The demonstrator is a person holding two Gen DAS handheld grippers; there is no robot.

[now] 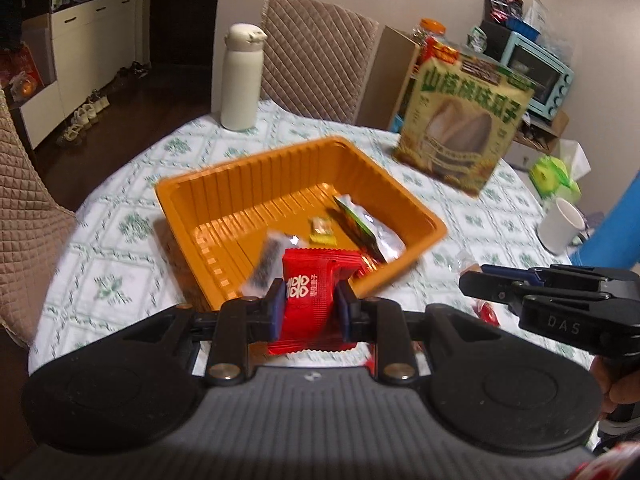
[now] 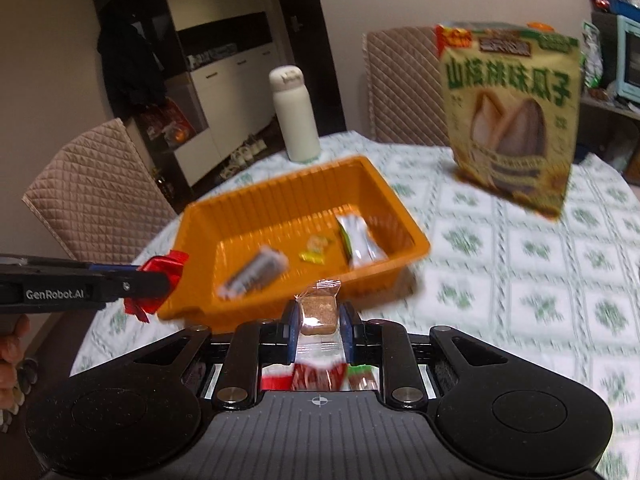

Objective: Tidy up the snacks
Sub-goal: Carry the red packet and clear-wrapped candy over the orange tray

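Observation:
An orange plastic tray sits on the patterned tablecloth. Inside lie a dark-and-white packet, a small yellow candy and a green-and-silver packet. My left gripper is shut on a red snack packet, held near the tray's front edge. My right gripper is shut on a clear-wrapped brown square snack; it shows from the side in the left wrist view.
A large bag of sunflower seeds stands behind the tray at right. A white flask stands at the back, a white mug at the right edge. Quilted chairs ring the table. More red wrappers lie below my right gripper.

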